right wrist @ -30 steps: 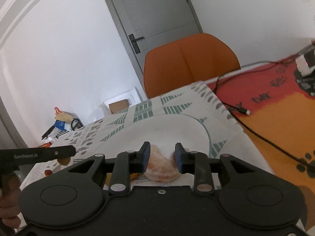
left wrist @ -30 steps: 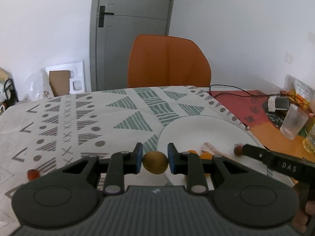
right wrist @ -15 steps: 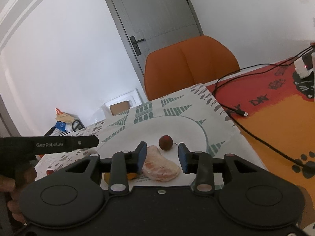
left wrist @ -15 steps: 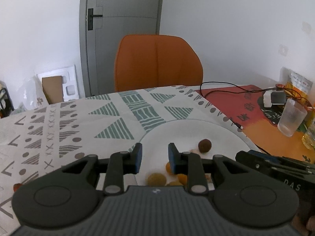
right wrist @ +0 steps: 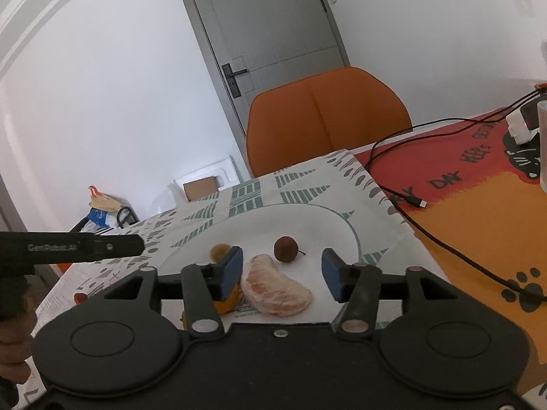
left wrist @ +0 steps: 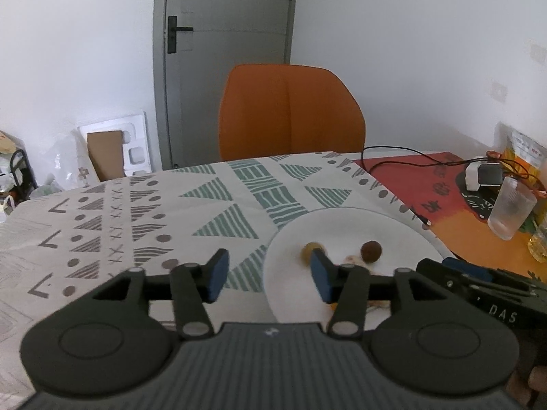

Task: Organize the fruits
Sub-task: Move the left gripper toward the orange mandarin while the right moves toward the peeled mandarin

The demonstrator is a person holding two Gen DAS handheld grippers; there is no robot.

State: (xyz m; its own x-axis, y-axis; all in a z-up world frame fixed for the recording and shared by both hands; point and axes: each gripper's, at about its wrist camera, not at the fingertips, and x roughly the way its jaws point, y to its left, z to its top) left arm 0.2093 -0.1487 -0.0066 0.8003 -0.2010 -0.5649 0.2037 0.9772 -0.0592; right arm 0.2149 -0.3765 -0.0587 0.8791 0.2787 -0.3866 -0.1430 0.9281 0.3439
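Note:
A white plate (left wrist: 345,222) lies on the patterned cloth. My left gripper (left wrist: 269,274) hovers over the plate's near left rim with its jaws opening and nothing between them. A yellow-brown round fruit (left wrist: 307,251) rests on the plate just past its right finger, with a dark brown fruit (left wrist: 371,251) further right. In the right wrist view my right gripper (right wrist: 282,272) is low over the plate (right wrist: 307,218) with its jaws opening. A peeled citrus segment (right wrist: 277,290) lies loose between them, close to the left pad. A red-brown fruit with a stem (right wrist: 285,248) sits just beyond.
An orange chair (left wrist: 290,112) stands behind the table. On the red and orange mat (right wrist: 478,205) lie a black cable (right wrist: 403,191), a charger (left wrist: 478,176) and a plastic cup (left wrist: 511,206). A small red fruit (right wrist: 80,297) lies on the cloth left of the plate.
The left gripper let go of the yellow-brown fruit, which now lies on the plate. The right gripper released the citrus segment onto the plate. Both pairs of jaws have widened.

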